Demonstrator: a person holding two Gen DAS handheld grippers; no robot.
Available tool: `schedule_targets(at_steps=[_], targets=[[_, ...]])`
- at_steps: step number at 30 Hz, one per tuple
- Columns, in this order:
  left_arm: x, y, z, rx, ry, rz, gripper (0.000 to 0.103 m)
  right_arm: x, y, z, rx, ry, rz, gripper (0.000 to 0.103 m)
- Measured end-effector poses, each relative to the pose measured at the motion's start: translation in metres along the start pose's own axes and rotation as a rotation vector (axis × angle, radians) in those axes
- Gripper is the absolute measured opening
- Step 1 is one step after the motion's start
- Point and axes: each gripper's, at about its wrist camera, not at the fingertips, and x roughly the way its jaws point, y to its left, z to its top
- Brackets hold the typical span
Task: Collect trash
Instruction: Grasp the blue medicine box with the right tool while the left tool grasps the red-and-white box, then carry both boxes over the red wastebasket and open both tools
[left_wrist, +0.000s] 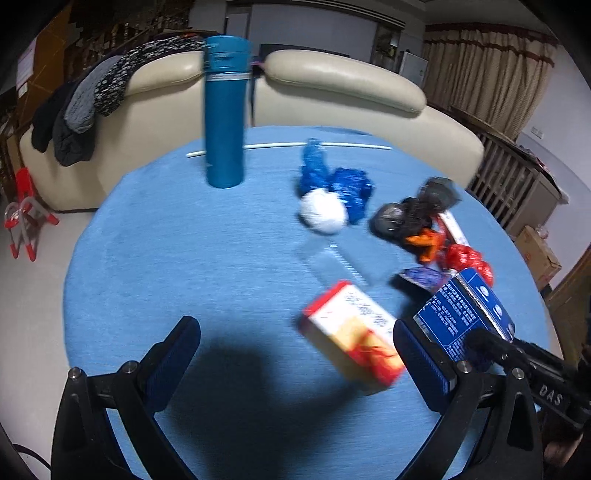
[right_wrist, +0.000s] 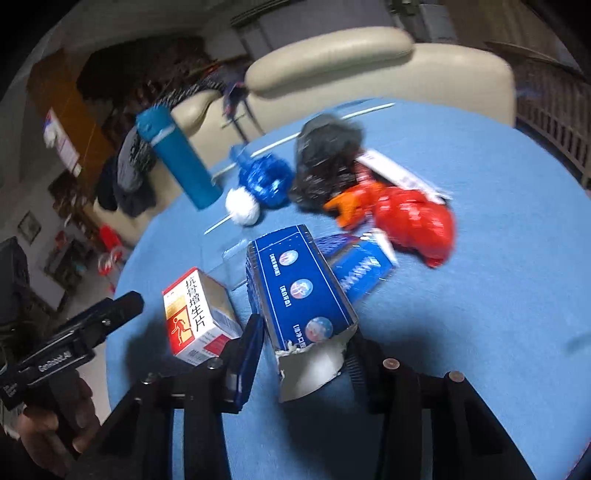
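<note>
While the right gripper (right_wrist: 303, 347) clamps it above the blue table (right_wrist: 480, 295), the dark blue box (right_wrist: 299, 291) shows three round emblems and a torn white end; the left gripper (left_wrist: 295, 354) gapes empty.

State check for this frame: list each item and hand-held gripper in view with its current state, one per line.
Right hand-held gripper: shut on the blue box.
Blue box: clamped, near end torn open.
Left hand-held gripper: open, holding nothing.
Red and white box: free, lying on the table.
Teal bottle: upright, capped.
White paper ball: crumpled.
Red wrapper: crumpled.
Black bag: scrunched.
</note>
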Motion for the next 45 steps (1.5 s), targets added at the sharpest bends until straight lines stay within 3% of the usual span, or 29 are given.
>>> schedule_targets(at_steps=[9,13,14,15,17,21,30,45], targets=[[0.033,-0.044,-0.002,0.004,0.062,0.056,0.103,-0.058,-0.024,-0.011,0.088,-0.12,-0.061,0.046],[0.053,-0.051,-0.007,0.007,0.092,0.124,0.103,-0.063,-0.027,-0.014,0.097,-0.136,-0.066,0.046],[0.056,-0.049,-0.008,0.003,0.1,0.135,0.101,-0.063,-0.028,-0.014,0.098,-0.136,-0.066,0.046],[0.059,-0.045,-0.01,-0.004,0.112,0.131,0.085,-0.065,-0.029,-0.015,0.103,-0.138,-0.064,0.046],[0.064,-0.037,-0.015,-0.031,0.154,0.084,0.062,-0.067,-0.029,-0.018,0.102,-0.141,-0.064,0.046],[0.056,-0.029,-0.021,-0.02,0.149,0.05,0.054,-0.068,-0.029,-0.023,0.107,-0.146,-0.066,0.046],[0.018,-0.052,-0.033,0.105,0.08,-0.067,0.054,-0.094,-0.048,-0.042,0.176,-0.177,-0.136,0.046],[-0.026,-0.164,-0.038,0.394,0.024,-0.325,0.054,-0.188,-0.134,-0.101,0.388,-0.286,-0.444,0.046]])
